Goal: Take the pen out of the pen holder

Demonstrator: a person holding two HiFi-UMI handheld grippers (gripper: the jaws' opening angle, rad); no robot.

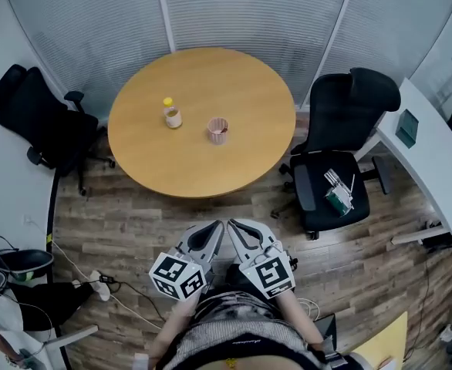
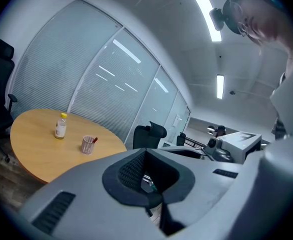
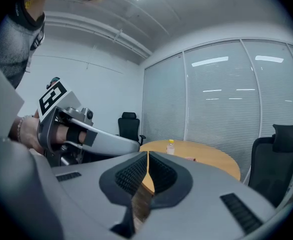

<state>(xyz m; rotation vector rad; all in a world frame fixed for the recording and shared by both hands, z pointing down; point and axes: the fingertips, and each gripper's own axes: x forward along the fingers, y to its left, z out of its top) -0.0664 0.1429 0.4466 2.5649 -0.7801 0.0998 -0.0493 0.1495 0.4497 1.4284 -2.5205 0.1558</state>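
Observation:
A pink pen holder (image 1: 218, 130) stands near the middle of the round wooden table (image 1: 234, 168), with a red pen (image 2: 94, 140) sticking out of it. The left gripper view shows the pen holder (image 2: 88, 144) far off; in the right gripper view only a pink sliver of the pen holder (image 3: 190, 158) shows above the jaws. Both grippers hover close to the person's body, well short of the table's near edge. My left gripper (image 1: 215, 228) and right gripper (image 1: 234, 226) lie side by side. Each has its jaws together with nothing between them.
A small yellow-capped bottle (image 1: 172, 114) stands left of the pen holder. Black office chairs flank the table, one on the left (image 1: 41, 122) and one on the right (image 1: 338, 153) with an object on its seat. A white desk (image 1: 434, 160) is at the far right. Cables (image 1: 95, 284) lie on the floor.

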